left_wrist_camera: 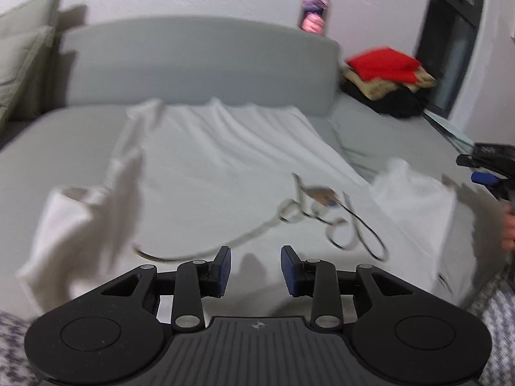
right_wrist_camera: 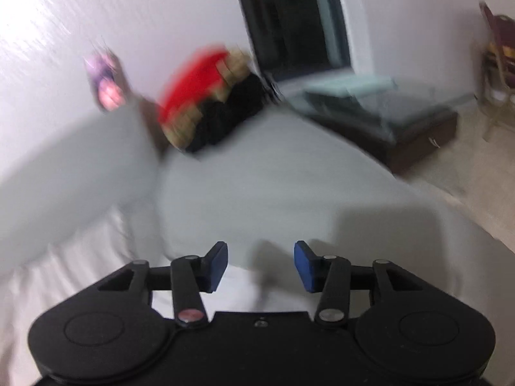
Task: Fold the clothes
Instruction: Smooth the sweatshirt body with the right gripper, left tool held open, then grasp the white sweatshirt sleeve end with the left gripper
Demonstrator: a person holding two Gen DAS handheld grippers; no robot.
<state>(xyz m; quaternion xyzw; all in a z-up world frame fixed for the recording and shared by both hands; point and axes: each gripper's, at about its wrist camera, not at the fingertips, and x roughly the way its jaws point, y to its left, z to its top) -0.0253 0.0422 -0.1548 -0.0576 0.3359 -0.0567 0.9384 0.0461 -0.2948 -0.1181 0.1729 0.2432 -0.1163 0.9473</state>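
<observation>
A white T-shirt [left_wrist_camera: 225, 160] lies spread flat on the grey sofa seat [left_wrist_camera: 38, 160], neck end near me, with a tag and string at the collar [left_wrist_camera: 322, 196]. Its sleeves lie out at the left [left_wrist_camera: 80, 225] and the right [left_wrist_camera: 415, 193]. My left gripper [left_wrist_camera: 255, 268] is open and empty, just above the shirt's near edge. My right gripper [right_wrist_camera: 260, 265] is open and empty, over the shirt's white edge [right_wrist_camera: 238, 292] and the grey seat [right_wrist_camera: 273, 177]. It also shows at the right edge of the left wrist view [left_wrist_camera: 489, 173]. Both views are blurred.
A pile of folded clothes, red on top [left_wrist_camera: 383, 64], sits on the sofa's far right end; it also shows in the right wrist view [right_wrist_camera: 206, 96]. Sofa backrest [left_wrist_camera: 199, 64] behind the shirt. Cushions [left_wrist_camera: 22, 58] at left. A dark glass-topped table [right_wrist_camera: 379, 112] stands beside the sofa.
</observation>
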